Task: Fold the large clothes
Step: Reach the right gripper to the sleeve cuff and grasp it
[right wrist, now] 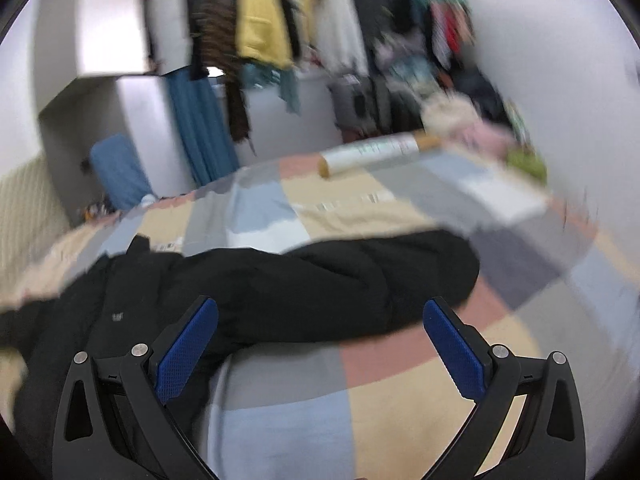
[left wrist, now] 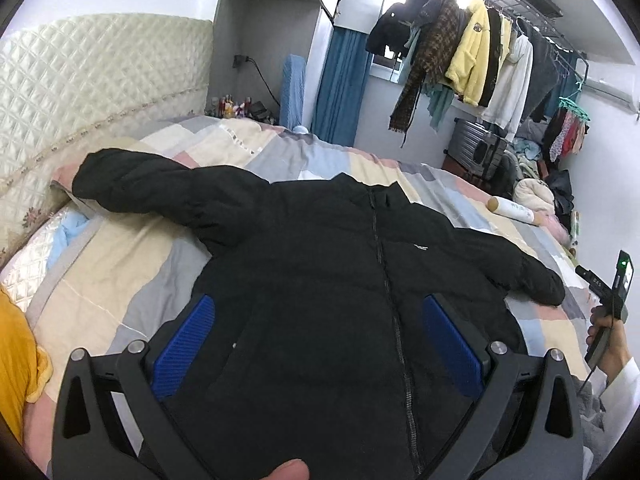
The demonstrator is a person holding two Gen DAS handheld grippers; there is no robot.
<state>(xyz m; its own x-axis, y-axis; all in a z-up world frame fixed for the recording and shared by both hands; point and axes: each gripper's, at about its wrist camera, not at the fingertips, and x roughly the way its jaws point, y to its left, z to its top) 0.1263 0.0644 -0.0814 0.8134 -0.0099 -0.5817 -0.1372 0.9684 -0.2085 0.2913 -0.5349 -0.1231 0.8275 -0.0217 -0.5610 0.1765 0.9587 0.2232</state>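
A black puffer jacket (left wrist: 320,264) lies front up and zipped on the patchwork bed cover (left wrist: 120,272), both sleeves spread out. My left gripper (left wrist: 318,320) is open above the jacket's lower body, empty. My right gripper (right wrist: 320,320) is open and empty just in front of the jacket's right sleeve (right wrist: 360,280); this view is blurred. The right gripper also shows at the right edge of the left wrist view (left wrist: 608,292), held in a hand beyond the sleeve cuff.
A padded headboard (left wrist: 80,92) stands on the left. A white roll (left wrist: 514,210) lies on the bed's far side. Hanging clothes (left wrist: 472,56), a suitcase (left wrist: 476,152) and piled laundry fill the back right. A yellow cloth (left wrist: 16,360) is at the lower left.
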